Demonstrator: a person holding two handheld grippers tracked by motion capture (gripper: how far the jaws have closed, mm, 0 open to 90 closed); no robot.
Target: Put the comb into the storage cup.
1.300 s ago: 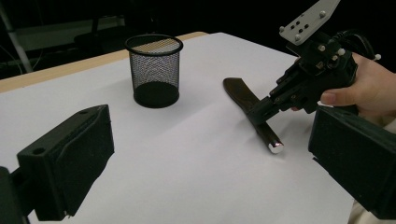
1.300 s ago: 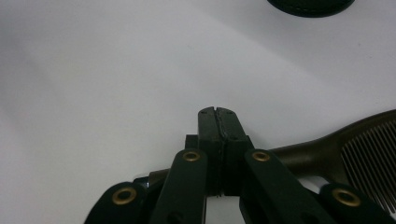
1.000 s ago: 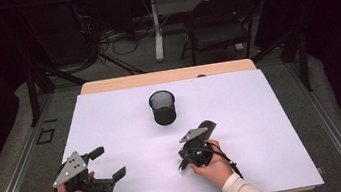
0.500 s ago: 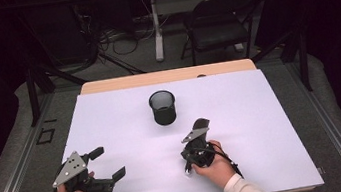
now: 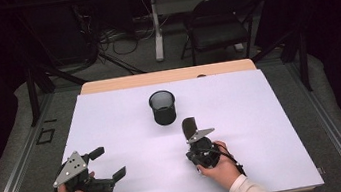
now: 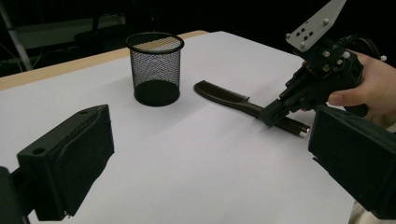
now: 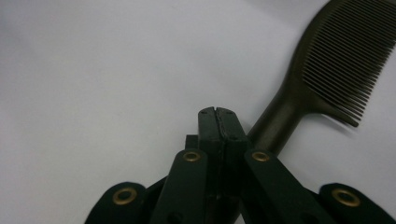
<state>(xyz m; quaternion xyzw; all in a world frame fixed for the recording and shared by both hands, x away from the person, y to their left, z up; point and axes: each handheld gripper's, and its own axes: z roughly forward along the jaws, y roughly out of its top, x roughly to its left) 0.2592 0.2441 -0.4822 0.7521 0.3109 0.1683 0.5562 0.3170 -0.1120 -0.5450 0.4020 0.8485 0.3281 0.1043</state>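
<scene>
White surface (image 5: 272,112), mostly bare, and everything on it is black or near-black.

Mesh pen cup (image 5: 163,107) stands upright at 12 o'clock of the surface's middle. Its mouth is up and it looks empty.

Left tongs (image 5: 107,163) are parked at 7 o'clock near the front edge, spread wide with nothing between them, well apart from the cup.

Right tongs (image 6: 271,114) are at 5 o'clock of the cup, pinched fully together with nothing gripped. The tips sit on or just over the comb's handle; I can't tell whether they actually touch.

Comb (image 5: 189,125) lies flat on the surface just past the right tongs. Its toothed end points to 12 o'clock toward the cup but is clear of it, and the handle runs back under the tips.

My read of the step is grabbing the comb for the cup. To do it well:
- Open the right tongs before going lower. Closed tips will only push the handle around.
- Straddle the handle across its width, near the neck below the teeth, not on the teeth.
- It lies flat and thin, so get both tips down to the surface before closing.
- Keep the left tongs parked, or use them to steady the cup, since light mesh tips easily.
</scene>
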